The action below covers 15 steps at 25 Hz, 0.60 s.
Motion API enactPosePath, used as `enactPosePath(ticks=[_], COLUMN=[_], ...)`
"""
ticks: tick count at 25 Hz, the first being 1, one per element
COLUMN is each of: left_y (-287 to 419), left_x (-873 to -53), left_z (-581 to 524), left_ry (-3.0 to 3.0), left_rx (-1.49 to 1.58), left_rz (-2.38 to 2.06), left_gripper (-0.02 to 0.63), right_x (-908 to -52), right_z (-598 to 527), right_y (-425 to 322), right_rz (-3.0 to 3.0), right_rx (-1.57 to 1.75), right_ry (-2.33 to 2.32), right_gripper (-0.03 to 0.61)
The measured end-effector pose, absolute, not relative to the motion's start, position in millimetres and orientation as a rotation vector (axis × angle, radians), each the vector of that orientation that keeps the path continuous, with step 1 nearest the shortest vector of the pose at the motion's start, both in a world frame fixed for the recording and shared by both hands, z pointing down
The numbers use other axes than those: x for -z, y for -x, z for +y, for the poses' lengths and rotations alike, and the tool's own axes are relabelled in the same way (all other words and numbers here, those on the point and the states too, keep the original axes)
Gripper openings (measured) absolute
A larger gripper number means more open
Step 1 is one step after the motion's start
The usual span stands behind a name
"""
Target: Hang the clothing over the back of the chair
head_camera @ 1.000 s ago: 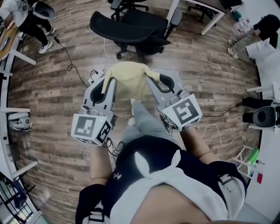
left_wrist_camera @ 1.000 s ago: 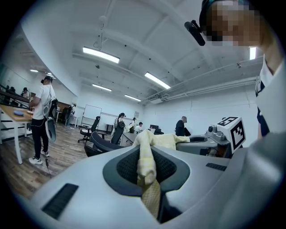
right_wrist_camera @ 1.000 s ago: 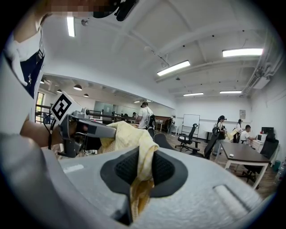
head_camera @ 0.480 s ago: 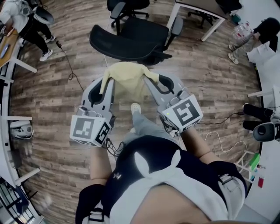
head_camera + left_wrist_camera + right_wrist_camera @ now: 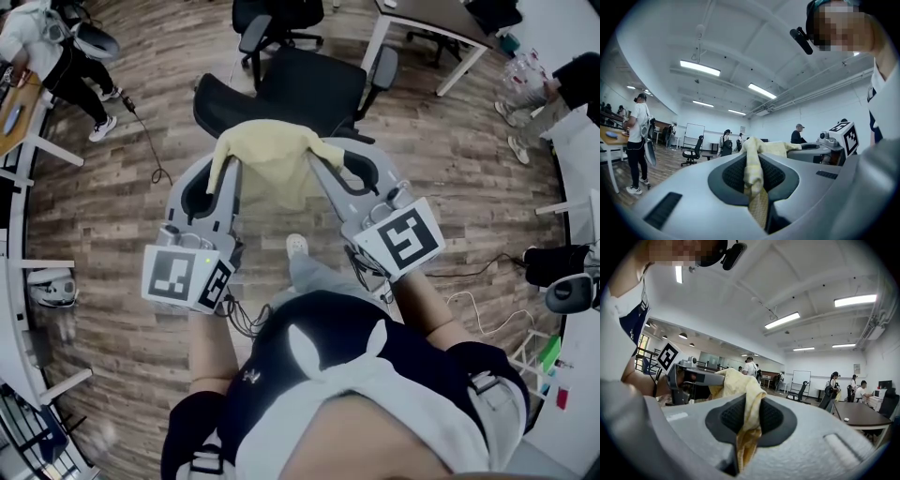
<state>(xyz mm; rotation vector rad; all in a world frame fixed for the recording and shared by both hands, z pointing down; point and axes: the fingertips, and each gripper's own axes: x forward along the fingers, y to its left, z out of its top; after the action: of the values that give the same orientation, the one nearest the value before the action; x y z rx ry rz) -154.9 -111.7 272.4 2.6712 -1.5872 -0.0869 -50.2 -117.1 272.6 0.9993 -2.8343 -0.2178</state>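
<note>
A pale yellow garment hangs stretched between my two grippers in the head view. My left gripper is shut on its left edge, the cloth pinched between the dark pads. My right gripper is shut on the right edge, where the cloth bunches between the pads. A black office chair stands just beyond the garment. Its curved backrest lies close under the cloth's far edge; I cannot tell whether they touch.
A white-legged desk stands at the back right. Another black chair is behind the first. A person stands at the far left by a desk, and a black cable runs across the wooden floor.
Both grippers have carried the garment forward and a little up toward the black chair. The cloth's far edge now lies at the backrest. The grips are unchanged.
</note>
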Motion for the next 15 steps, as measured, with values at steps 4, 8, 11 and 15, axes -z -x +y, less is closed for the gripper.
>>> enactPosePath(ticks=[4, 8, 11, 15], left_y=[153.5, 152.4, 153.4, 157.3], left_x=[-271.8, -279.0, -283.6, -289.7], left_z=[-136.1, -155.3, -168.4, -187.6], left_ry=[-2.678, -2.683, -2.692, -2.685], left_rx=[0.070, 0.040, 0.001, -0.027], left_rz=[-1.598, -1.599, -1.611, -1.606], left_gripper=[0.044, 0.043, 0.044, 0.044], right_x=[-272.3, -279.8, -284.6, -289.6], right_z=[-138.9, -157.0, -170.2, -190.3], right_y=[48.5, 48.0, 49.2, 52.9], right_rz=[-2.820, -2.793, -2.779, -2.763], right_rx=[0.245, 0.249, 0.239, 0.219], right_ry=[-1.000, -1.008, -1.016, -1.024], right_gripper=[0.035, 0.037, 0.037, 0.038])
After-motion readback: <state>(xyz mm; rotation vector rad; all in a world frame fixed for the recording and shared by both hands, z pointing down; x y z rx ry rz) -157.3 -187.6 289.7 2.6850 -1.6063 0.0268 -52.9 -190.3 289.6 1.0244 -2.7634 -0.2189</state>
